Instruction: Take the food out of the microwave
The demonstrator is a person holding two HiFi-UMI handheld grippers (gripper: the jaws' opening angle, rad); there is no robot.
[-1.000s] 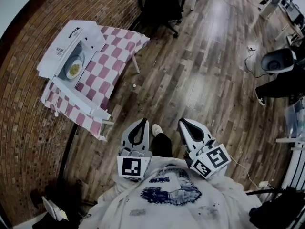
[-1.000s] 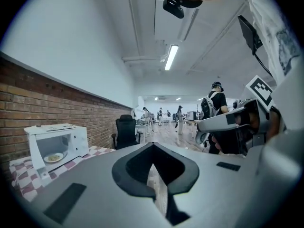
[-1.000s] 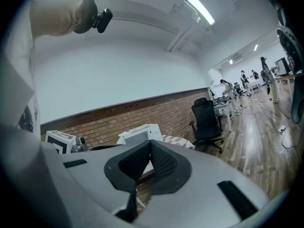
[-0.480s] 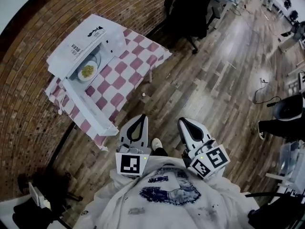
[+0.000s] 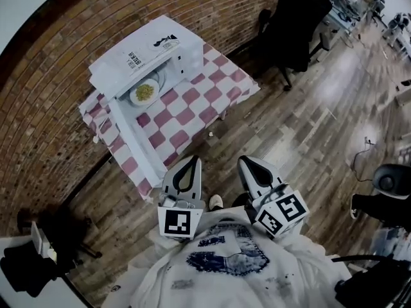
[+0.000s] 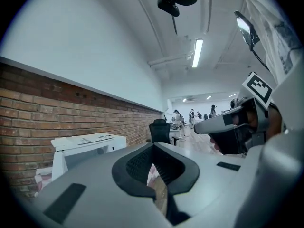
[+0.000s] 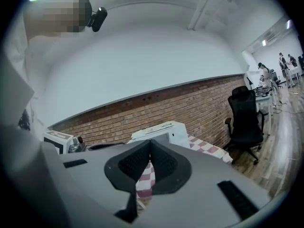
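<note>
The white microwave (image 5: 138,53) stands on a table with a red-and-white checked cloth (image 5: 192,111), against the brick wall. Its door (image 5: 135,143) hangs open toward me. Inside sits a white plate of yellowish food (image 5: 144,92). My left gripper (image 5: 191,160) and right gripper (image 5: 248,162) are held close to my chest, side by side, both shut and empty, a short way from the table's near corner. In the left gripper view the jaws (image 6: 153,145) meet, with the microwave (image 6: 90,144) beyond at the left. In the right gripper view the jaws (image 7: 150,142) are shut below the microwave (image 7: 161,129).
A black office chair (image 5: 298,18) stands right of the table on the wooden floor. The brick wall (image 5: 51,76) runs behind the table. Dark equipment (image 5: 32,262) lies on the floor at the lower left. Another person's legs (image 5: 385,204) show at the right edge.
The table and microwave have shifted right and nearer in the head view as I turn and walk toward them. Both grippers stay shut in front of my chest.
</note>
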